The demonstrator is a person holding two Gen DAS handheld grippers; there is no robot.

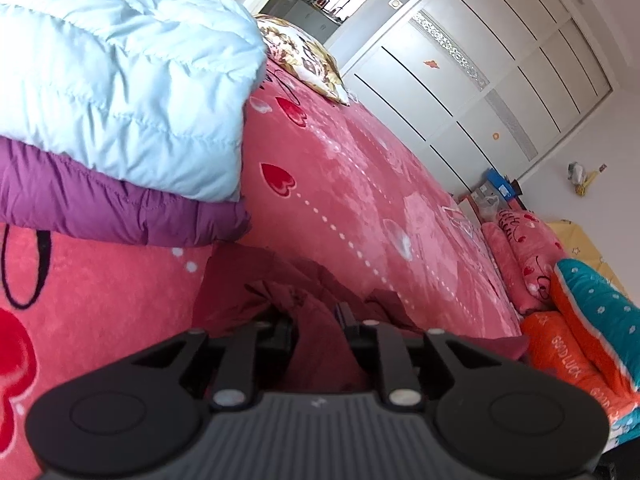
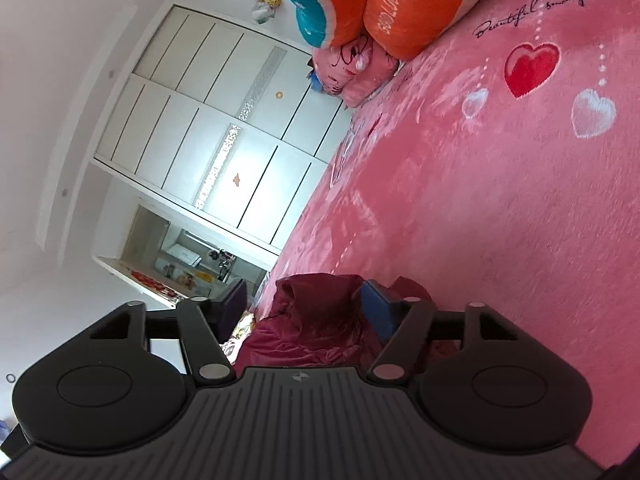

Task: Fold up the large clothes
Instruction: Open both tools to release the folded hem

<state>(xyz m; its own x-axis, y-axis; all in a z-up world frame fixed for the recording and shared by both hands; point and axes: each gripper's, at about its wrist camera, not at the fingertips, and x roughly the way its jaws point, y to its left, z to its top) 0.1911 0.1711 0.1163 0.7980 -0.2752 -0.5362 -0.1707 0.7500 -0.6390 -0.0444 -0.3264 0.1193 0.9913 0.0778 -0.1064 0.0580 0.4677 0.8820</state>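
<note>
Left wrist view, left tongs (image 1: pixel 316 320) clamped on maroon garment (image 1: pixel 320 352), right tongs (image 2: pixel 304 304) apart around it, its direction unclear.

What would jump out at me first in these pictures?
Probably the bright pink bedspread with red hearts, filling both views. In the left view, a pale blue puffy jacket lies stacked on a purple one at the upper left. A dark red garment sits bunched between the right gripper fingers.
</note>
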